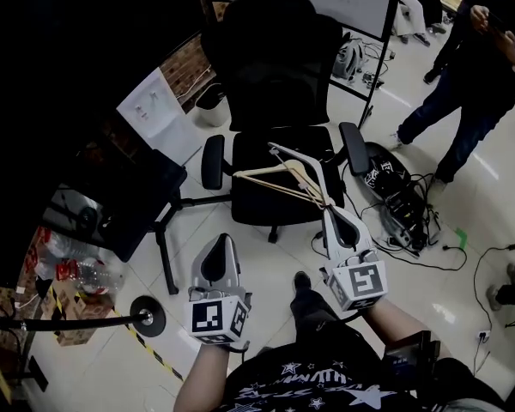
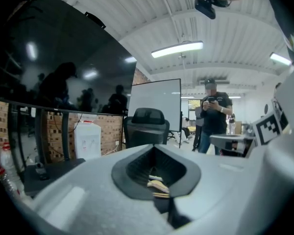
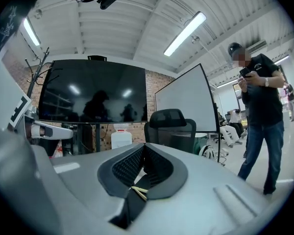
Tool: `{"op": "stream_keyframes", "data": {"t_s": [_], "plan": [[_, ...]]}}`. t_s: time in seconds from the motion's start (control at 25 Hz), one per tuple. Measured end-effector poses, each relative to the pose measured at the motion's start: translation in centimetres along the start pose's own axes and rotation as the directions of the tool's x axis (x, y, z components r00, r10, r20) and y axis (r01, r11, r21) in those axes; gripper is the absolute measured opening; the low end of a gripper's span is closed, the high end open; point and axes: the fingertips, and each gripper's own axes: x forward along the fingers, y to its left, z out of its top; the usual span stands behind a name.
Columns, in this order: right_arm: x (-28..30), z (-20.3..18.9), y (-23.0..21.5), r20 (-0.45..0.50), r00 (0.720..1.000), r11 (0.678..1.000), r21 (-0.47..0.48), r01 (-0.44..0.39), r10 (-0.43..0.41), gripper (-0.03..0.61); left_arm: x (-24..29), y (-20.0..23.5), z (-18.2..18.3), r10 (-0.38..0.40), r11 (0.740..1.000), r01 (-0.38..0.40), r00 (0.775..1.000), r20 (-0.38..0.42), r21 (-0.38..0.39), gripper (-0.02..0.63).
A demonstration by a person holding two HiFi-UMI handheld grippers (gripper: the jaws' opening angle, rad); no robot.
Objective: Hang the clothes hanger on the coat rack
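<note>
Your right claw (image 1: pixel 329 209) pinches the wooden hanger (image 1: pixel 305 181) at frame centre, above the chair (image 1: pixel 275 67). Your left claw (image 1: pixel 219 242) is pressed together and empty. With so thin a hold, a quick swing could twist the hanger loose.

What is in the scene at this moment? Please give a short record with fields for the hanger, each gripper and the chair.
hanger: wooden clothes hanger, held in the air above the chair seat
right gripper: fingers shut on the hanger's neck
left gripper: fingers together, holding nothing
chair: black office chair, on the floor below the hanger
task state: hanger not yet on a rack
</note>
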Motion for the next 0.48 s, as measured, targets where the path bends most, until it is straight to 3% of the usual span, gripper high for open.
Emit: {"op": "stream_keyframes", "data": {"t_s": [0.24,0.48], "plan": [[4.7,0.6,-4.4,-0.018,1.0,1.0,0.016,-0.01,0.011,0.006,7.0,-1.6,-1.4,-0.054,0.999,0.054,0.998,-0.025,0.002,0.003],[6.3,-3.0,-8.7,-0.091,0.995,0.995,0.08,0.051,-0.044,0.006,11.4,-1.5,-3.2,-0.06,0.998,0.061,0.996,-0.073,0.009,0.004]]}}
